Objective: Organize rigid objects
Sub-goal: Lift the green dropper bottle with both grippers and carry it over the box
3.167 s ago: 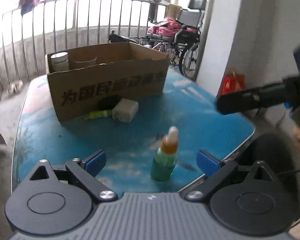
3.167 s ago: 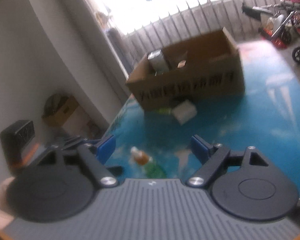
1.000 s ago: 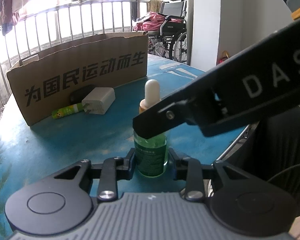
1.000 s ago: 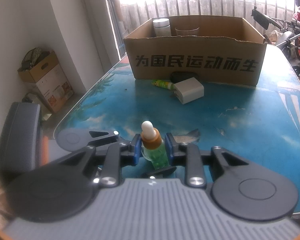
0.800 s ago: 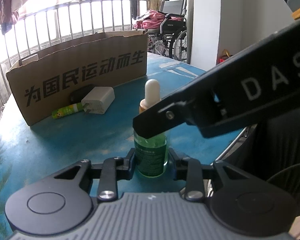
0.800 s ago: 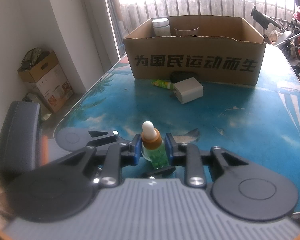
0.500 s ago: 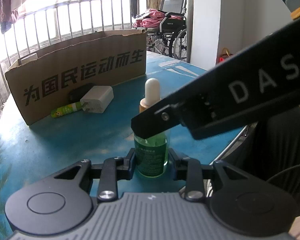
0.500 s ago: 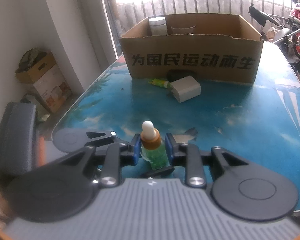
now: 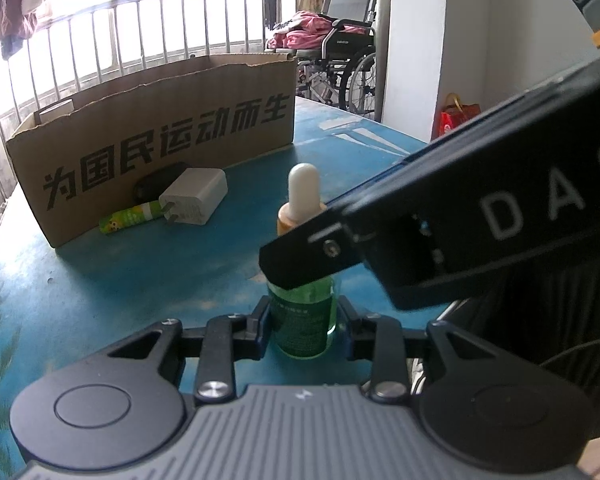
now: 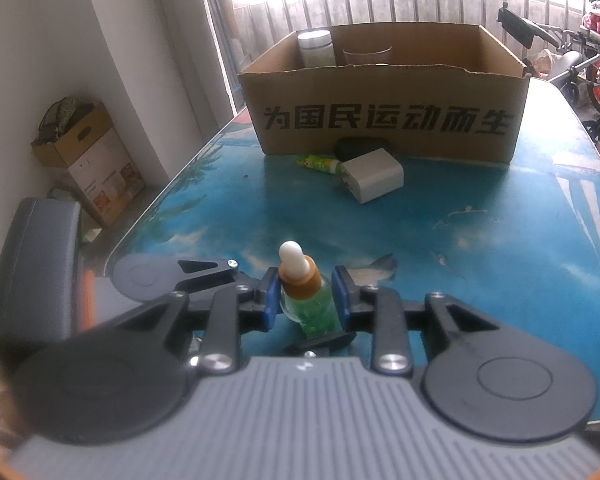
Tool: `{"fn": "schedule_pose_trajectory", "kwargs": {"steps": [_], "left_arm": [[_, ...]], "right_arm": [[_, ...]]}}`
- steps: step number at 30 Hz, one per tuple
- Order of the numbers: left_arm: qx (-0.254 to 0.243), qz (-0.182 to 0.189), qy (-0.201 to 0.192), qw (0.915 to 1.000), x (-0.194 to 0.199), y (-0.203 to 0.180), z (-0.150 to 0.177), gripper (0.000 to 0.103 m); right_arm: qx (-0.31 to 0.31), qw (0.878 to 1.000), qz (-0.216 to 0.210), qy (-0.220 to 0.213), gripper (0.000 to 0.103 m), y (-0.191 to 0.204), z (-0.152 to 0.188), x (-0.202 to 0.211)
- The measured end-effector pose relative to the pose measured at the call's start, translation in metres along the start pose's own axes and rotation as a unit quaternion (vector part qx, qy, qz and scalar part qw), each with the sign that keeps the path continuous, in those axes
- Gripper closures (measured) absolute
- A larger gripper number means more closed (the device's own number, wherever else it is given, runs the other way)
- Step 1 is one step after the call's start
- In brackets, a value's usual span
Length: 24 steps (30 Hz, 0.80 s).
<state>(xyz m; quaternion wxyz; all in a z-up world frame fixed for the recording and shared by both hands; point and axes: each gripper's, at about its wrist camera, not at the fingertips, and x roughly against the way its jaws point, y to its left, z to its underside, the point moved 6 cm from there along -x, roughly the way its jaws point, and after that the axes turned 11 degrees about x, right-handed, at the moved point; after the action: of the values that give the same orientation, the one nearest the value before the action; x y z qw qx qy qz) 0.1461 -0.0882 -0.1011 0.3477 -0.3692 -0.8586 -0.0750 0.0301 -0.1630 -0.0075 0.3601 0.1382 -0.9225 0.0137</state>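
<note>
Your left gripper point(image 9: 302, 320) clenches the green bottle point(image 9: 302, 316) upright near the desk's point(image 9: 140, 280) front edge. Your right gripper point(image 10: 305, 294) clasps its neck (orange collar).

The left tongs point(image 9: 303, 322) angle downward, pads pressed on a bottle's point(image 9: 301, 322) body; the right tongs point(image 10: 306, 296) bracket its neck, seemingly barely touching.

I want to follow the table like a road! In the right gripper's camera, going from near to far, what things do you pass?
Green dropper bottle → white charger block → cardboard box → white-lidded jar inside the box.
</note>
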Motion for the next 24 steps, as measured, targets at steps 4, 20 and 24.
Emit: {"fn": "schedule_pose_trajectory", "kwargs": {"steps": [4, 20, 24], "left_arm": [[0.002, -0.002, 0.004, 1.0, -0.001, 0.0, -0.002, 0.069], [0.003, -0.013, 0.011, 0.9998, 0.004, -0.002, -0.01, 0.07], [0.003, -0.016, 0.009, 0.9998, 0.009, -0.002, -0.012, 0.07]], "right_arm": [[0.0, 1.0, 0.0, 0.0, 0.076, 0.0, 0.001, 0.0], [-0.001, 1.0, -0.007, -0.004, 0.077, 0.0, -0.002, 0.004], [0.003, 1.0, -0.007, -0.009, 0.077, 0.001, -0.006, 0.007]]}}
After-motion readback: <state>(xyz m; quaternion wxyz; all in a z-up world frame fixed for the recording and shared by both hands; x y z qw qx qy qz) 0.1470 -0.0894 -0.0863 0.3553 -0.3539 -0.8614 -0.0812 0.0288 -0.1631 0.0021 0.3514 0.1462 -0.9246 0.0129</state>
